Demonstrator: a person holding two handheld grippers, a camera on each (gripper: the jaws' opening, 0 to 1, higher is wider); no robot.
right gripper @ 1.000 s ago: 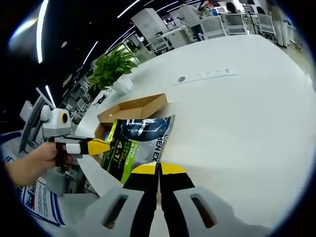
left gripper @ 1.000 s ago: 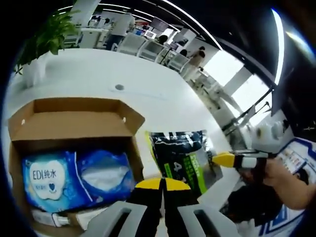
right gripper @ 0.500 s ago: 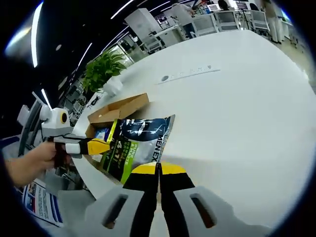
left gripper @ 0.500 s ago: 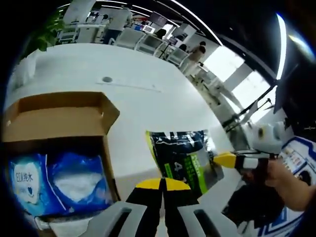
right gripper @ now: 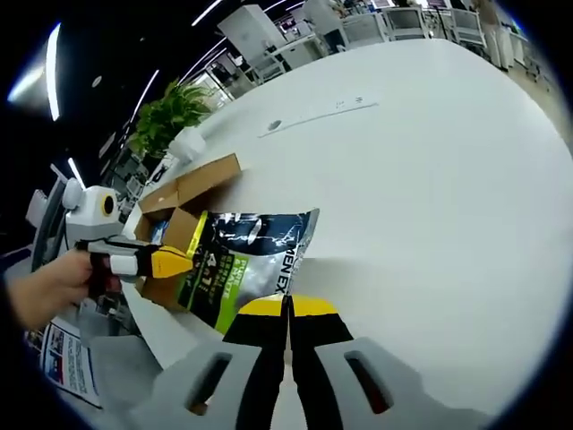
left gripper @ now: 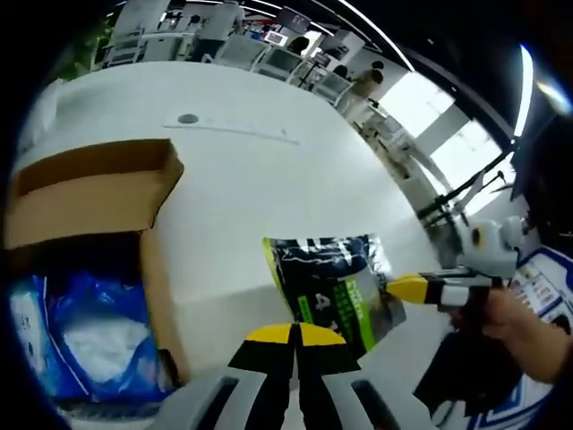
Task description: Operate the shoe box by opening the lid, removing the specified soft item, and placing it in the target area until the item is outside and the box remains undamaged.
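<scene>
grippers both grip the dark green-labelled pouch, the left gripper and right gripper each with jaws pressed together on an edge of it. pouch hangs over the white table, outside the open cardboard box, which holds blue packets.

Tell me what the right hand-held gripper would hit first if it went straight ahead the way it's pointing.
Probably nothing new: the right hand-held gripper is already shut on the edge of the dark and green pouch, so that pouch lies first in its line. Beyond it comes bare white table, though depth is unclear.
</scene>
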